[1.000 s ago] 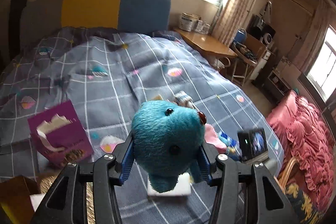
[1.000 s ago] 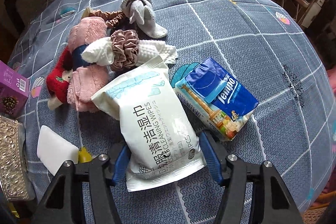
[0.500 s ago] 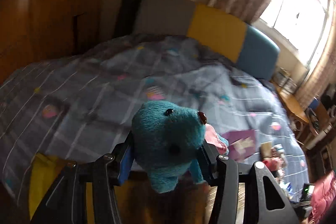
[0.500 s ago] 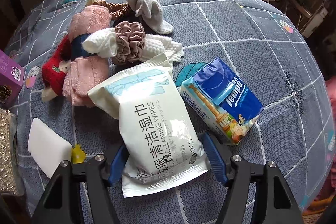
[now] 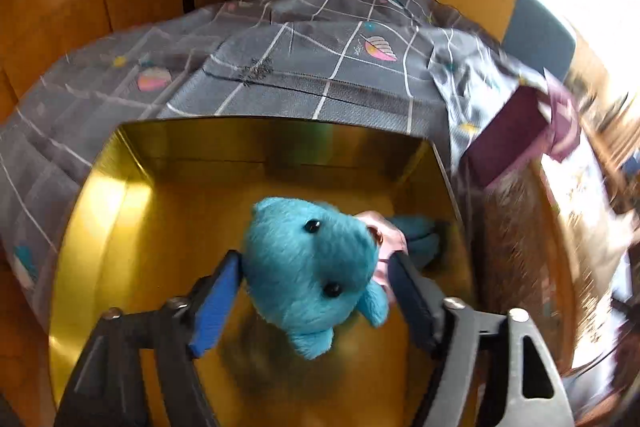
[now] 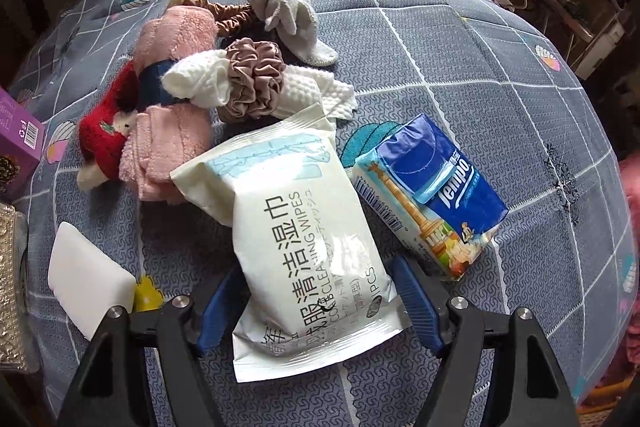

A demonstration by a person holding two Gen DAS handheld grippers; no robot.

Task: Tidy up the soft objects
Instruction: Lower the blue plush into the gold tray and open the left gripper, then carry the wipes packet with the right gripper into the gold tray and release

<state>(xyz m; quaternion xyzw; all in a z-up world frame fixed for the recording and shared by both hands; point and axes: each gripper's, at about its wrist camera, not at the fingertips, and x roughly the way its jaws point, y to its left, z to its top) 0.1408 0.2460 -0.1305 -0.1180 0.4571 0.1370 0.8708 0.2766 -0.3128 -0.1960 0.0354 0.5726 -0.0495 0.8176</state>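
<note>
**Asker:** Teal fur fills the left wrist view. What is it, and is the claw gripping it?

**Describer:** It is a teal plush toy with two black bead eyes, sitting between the fingers of the left gripper. The jaws are opening. A sliver of space shows between the blue left pad and the fur, and the dark right pad sits against the pink part of the toy, so the claw reads as spread wide and not squeezing. Below and beyond the fingertips is a shiny gold box; the toy is over its open inside. Past the box's far wall lies a grey grid-patterned quilt, and off to the right of the claw a purple carton, blurred.

**Asker:** And the other claw?

**Describer:** The right gripper points down at the same quilt. A white pack of cleaning wipes lies with its near end between the two blue pads. These jaws are also opening, and a small gap shows on each side of the pack, so nothing is clamped.

**Asker:** What else lies around that claw?

**Describer:** Just right of the wipes, beside the right finger, is a blue Tempo tissue pack. Ahead of the fingertips is a heap of soft things: a mauve scrunchie around a white waffle cloth, a pink towel, a red knitted doll, a brown scrunchie and a grey sock. Left of the left finger sits a white sponge block, touching a small yellow object.
</note>
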